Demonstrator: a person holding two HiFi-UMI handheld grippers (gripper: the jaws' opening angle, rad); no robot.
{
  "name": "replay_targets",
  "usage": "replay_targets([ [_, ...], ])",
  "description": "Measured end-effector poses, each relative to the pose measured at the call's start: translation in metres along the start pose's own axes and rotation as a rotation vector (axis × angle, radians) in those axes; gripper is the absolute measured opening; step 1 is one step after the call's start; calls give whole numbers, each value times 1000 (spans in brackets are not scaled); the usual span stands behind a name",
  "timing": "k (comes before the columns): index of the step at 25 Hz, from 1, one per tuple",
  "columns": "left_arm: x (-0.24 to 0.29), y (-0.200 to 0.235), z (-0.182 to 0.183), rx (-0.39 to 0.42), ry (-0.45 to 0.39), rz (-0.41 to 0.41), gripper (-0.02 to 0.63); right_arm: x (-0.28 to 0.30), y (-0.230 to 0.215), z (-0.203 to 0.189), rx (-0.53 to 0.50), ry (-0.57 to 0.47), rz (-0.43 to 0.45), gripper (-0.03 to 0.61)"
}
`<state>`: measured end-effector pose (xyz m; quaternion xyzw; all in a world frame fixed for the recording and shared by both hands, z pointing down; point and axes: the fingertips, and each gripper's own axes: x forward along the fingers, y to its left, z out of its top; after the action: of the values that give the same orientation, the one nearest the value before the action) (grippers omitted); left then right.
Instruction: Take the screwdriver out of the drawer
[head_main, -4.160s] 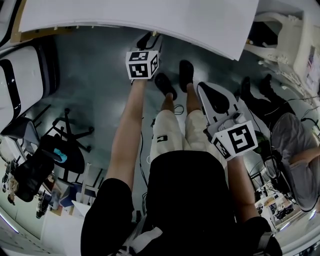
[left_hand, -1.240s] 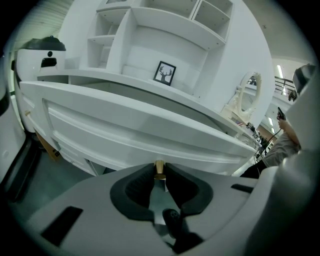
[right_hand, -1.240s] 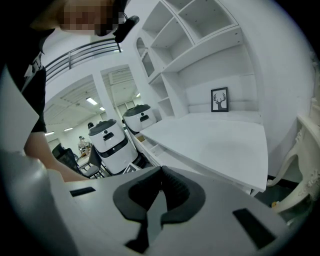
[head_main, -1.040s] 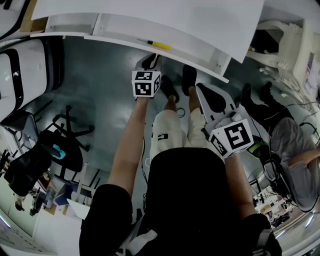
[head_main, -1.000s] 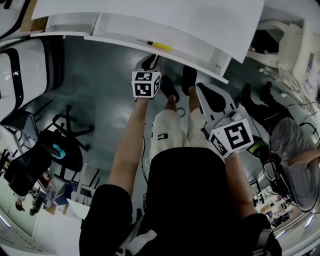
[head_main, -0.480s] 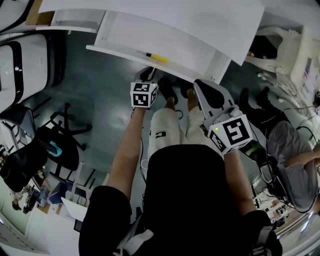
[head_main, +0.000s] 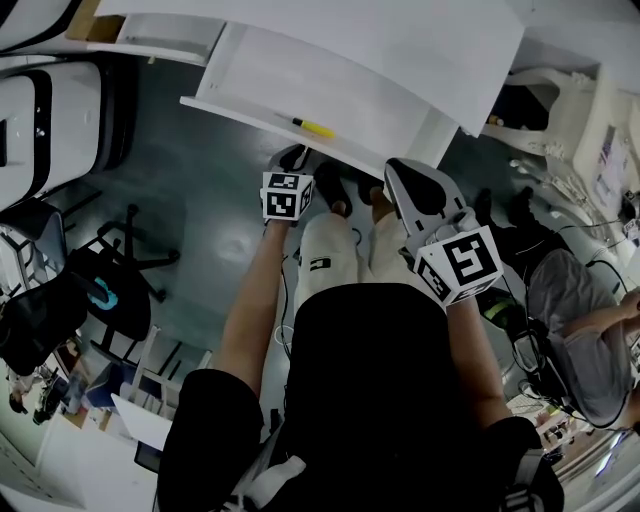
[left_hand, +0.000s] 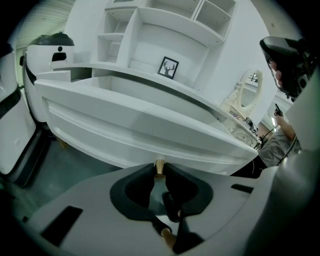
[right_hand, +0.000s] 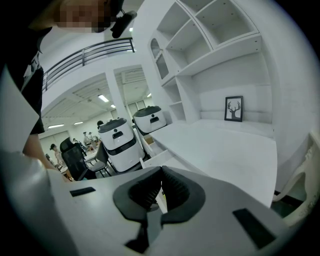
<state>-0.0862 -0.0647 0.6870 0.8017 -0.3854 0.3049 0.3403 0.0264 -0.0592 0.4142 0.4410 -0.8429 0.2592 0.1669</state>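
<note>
A slim yellow-handled screwdriver (head_main: 313, 127) is seen lying flat in the smooth white drawer (head_main: 262, 70), along its front wall, dark shaft pointed left, while the brass knob (left_hand: 159, 166) is clamped by the left tongs (left_hand: 159, 176) and the right tongs (right_hand: 160, 189) are held closed, empty.

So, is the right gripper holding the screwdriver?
No, the right gripper is shut on nothing; the screwdriver lies in the open drawer.

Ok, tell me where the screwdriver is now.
Head view, upper centre: the screwdriver lies in the open drawer near its front edge, just beyond the left gripper, whose jaws hold the drawer knob.
</note>
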Motion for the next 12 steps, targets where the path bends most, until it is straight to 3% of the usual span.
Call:
replay_targets([
  [12,-20,0,-23,-14,37,16,81,-16,15,17,-30,-15,7,18],
])
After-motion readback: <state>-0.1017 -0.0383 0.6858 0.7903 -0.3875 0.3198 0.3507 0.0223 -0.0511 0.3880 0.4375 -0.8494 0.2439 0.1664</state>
